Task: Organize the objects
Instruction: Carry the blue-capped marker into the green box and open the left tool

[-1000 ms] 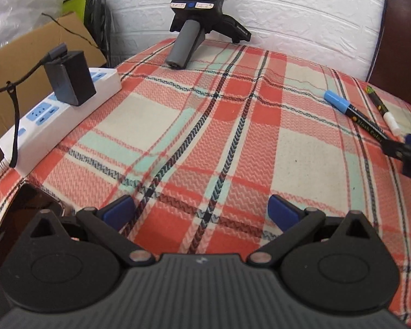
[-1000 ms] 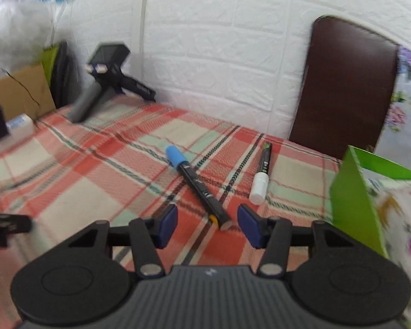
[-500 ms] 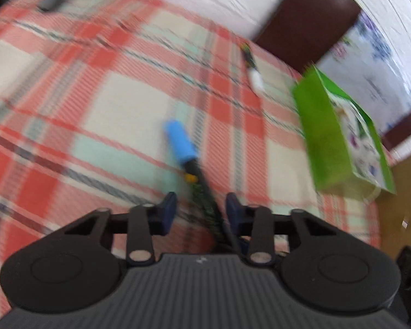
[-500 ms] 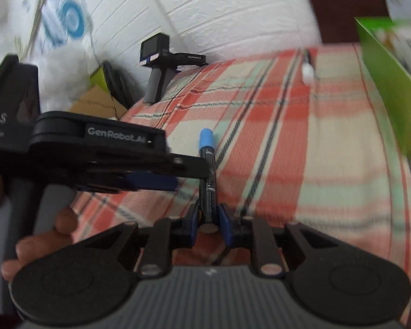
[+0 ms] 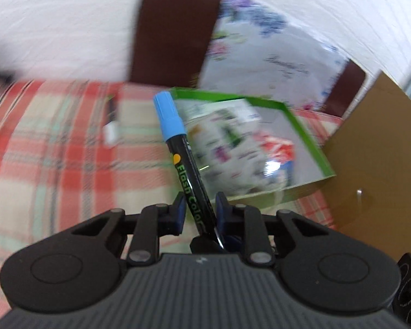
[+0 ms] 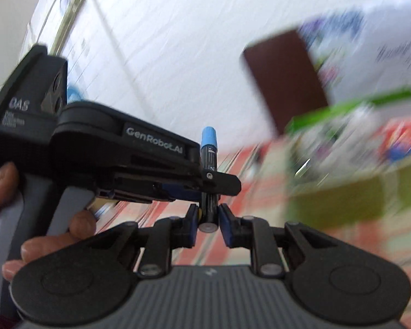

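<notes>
A black marker with a blue cap (image 5: 182, 152) is lifted off the table, cap pointing up and away. Both grippers hold it. My left gripper (image 5: 198, 209) is shut on its lower barrel; in the right wrist view the left gripper (image 6: 216, 182) crosses from the left and clamps the marker (image 6: 208, 161) mid-barrel. My right gripper (image 6: 207, 223) is closed around the marker's bottom end. A green-edged box (image 5: 260, 142) with printed contents lies just behind the marker; it also shows blurred in the right wrist view (image 6: 356, 148). A second marker with a white cap (image 5: 111, 126) lies on the plaid cloth.
The plaid tablecloth (image 5: 41, 150) covers the table. A dark brown chair back (image 5: 175, 33) stands behind it against a white wall. A cardboard panel (image 5: 375, 164) is at the right. A hand (image 6: 41, 235) grips the left gripper's handle. Both views are motion-blurred.
The blue-capped marker was lying on the cloth; both grippers closed on it and lifted it. The views have swung toward the green box.
</notes>
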Demonstrator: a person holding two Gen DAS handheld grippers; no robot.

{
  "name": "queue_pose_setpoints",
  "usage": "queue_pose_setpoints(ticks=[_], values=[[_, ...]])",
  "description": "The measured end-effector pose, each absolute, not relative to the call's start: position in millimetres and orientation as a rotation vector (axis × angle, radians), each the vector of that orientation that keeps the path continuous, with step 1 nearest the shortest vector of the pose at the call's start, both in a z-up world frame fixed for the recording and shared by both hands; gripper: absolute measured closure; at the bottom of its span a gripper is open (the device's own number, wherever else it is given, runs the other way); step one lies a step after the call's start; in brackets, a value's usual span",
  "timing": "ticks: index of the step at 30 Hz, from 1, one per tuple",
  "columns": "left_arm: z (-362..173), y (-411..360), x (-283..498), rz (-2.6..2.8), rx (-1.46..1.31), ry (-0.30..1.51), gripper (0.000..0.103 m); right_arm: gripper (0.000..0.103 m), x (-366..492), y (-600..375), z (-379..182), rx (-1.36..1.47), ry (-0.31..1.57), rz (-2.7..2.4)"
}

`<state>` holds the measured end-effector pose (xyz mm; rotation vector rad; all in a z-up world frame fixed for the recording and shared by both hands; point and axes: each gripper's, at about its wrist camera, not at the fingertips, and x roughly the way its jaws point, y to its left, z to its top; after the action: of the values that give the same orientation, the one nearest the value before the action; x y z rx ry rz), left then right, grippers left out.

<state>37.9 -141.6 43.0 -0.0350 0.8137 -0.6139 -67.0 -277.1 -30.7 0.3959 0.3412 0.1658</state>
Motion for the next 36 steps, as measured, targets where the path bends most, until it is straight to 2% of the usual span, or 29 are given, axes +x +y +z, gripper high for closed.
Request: queue_pose_setpoints(ticks=[6, 11, 12, 13, 14, 17, 26, 30, 34, 36], values=[[47, -252, 47, -0.780, 0.077, 0.756, 0.079, 0.085, -69, -351, -29, 0.335, 0.248, -0.085], [28, -318, 72, -0.746, 0.175, 0.727, 0.075, 0.082, -24, -395, -51, 0.313, 0.309, -0.279], [23, -325, 76, -0.704, 0.204, 0.722, 0.075, 0.071, -14, -402, -57, 0.322, 0.336, -0.320], [21, -328, 79, -0.668, 0.228, 0.725, 0.075, 0.066, -11, -410, -62, 0.351, 0.348, -0.340], [20, -325, 81, -0.649, 0.231, 0.731, 0.075, 0.067, -13, -412, -64, 0.368, 0.325, -0.336], [25, -303, 77, -0.654, 0.193, 0.716, 0.075, 0.057, -23, -406, -65, 0.375, 0.290, -0.322], [31, -255, 47, -0.558, 0.252, 0.662, 0.074, 0.056, -50, -367, -56, 0.364, 0.278, -0.247], [33, -224, 41, -0.508, 0.259, 0.673, 0.069, 0.056, -56, -344, -45, 0.348, 0.282, -0.197], [35, -186, 39, -0.439, 0.246, 0.666, 0.058, 0.054, -68, -310, -33, 0.295, 0.282, -0.144], [34, -167, 40, -0.402, 0.238, 0.658, 0.056, 0.054, -68, -294, -29, 0.266, 0.295, -0.117]])
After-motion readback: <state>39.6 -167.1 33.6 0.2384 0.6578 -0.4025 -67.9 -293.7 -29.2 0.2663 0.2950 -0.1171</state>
